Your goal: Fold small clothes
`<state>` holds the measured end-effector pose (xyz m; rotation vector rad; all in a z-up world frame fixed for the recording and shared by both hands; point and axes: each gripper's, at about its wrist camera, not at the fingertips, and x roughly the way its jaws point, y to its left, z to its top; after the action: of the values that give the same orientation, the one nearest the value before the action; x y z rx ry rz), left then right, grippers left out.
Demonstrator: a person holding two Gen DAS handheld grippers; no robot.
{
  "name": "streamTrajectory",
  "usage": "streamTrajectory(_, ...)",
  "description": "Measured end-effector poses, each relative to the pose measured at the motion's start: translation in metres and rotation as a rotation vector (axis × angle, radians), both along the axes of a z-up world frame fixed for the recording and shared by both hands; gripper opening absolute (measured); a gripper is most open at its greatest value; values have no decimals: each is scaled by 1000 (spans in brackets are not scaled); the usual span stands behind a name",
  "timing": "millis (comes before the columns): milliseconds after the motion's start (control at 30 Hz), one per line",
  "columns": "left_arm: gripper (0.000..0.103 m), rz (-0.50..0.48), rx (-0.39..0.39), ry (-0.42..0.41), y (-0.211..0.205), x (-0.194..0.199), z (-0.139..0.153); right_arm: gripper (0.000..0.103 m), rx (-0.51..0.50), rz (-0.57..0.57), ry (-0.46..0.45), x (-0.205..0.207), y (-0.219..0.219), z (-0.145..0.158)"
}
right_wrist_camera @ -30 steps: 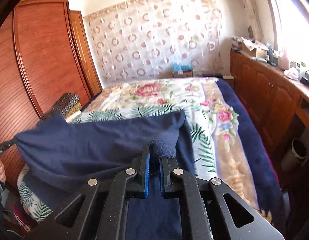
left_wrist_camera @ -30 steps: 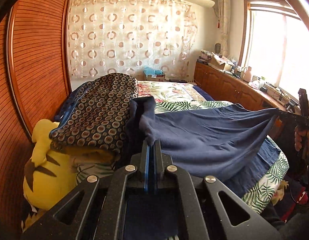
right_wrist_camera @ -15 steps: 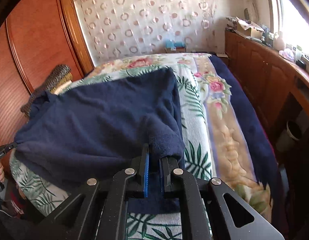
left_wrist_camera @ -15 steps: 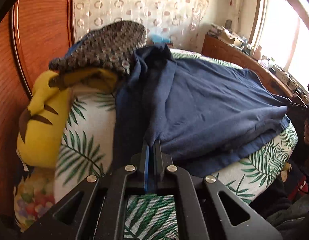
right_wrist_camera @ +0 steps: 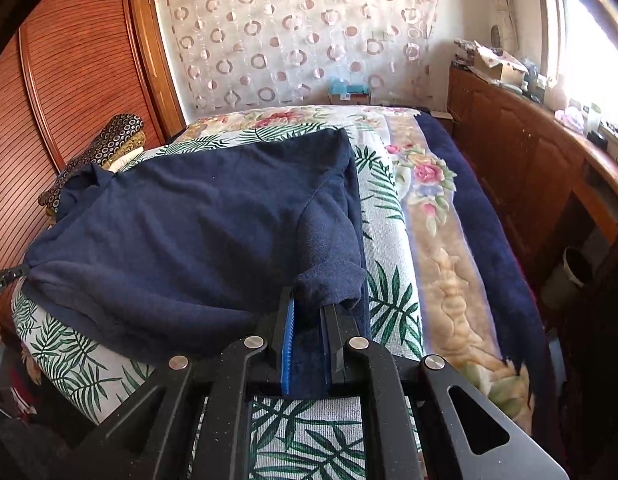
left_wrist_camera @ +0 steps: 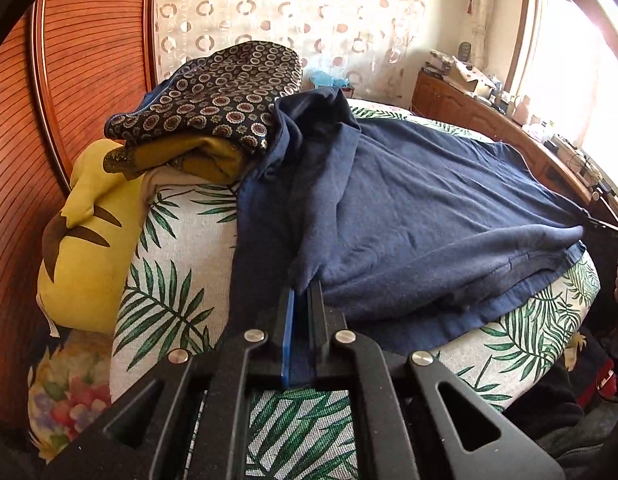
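Note:
A navy blue garment (left_wrist_camera: pixel 409 208) lies spread on the leaf-print bed cover (left_wrist_camera: pixel 169 304); it also shows in the right wrist view (right_wrist_camera: pixel 197 216). My left gripper (left_wrist_camera: pixel 303 292) is shut on the garment's near left corner at the bed's front edge. My right gripper (right_wrist_camera: pixel 313 308) is shut on the garment's near right corner, a bunched cuff. The right gripper's tip shows at the far right of the left wrist view (left_wrist_camera: pixel 605 226). The left gripper's tip shows at the left edge of the right wrist view (right_wrist_camera: pixel 5 276).
A stack of folded patterned and mustard clothes (left_wrist_camera: pixel 213 112) sits at the garment's far left corner, beside a yellow plush toy (left_wrist_camera: pixel 85 240). A wooden wardrobe (right_wrist_camera: pixel 77 80) stands left. A wooden cabinet (right_wrist_camera: pixel 529 152) lines the right, with a bin (right_wrist_camera: pixel 569 276) on the floor.
Both grippers have lowered the garment from hanging stretched in the air onto the bed, and it now lies flat. Both grippers still hold its near corners.

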<state>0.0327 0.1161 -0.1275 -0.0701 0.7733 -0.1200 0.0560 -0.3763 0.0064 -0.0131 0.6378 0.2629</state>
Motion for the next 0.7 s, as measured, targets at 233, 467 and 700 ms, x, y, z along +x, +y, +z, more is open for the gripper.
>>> streamTrajectory(233,43,9,8,-13,3,-1,5,33,-31,-13,-28,-7,-1,6)
streamTrajectory(467,77,13,7,-1,5,6,0,51,-23,6,-67,-18,8,13)
streamTrajectory(700,78,28,24,46,6,13,-14,52,-36,75,-40,-9,38,1)
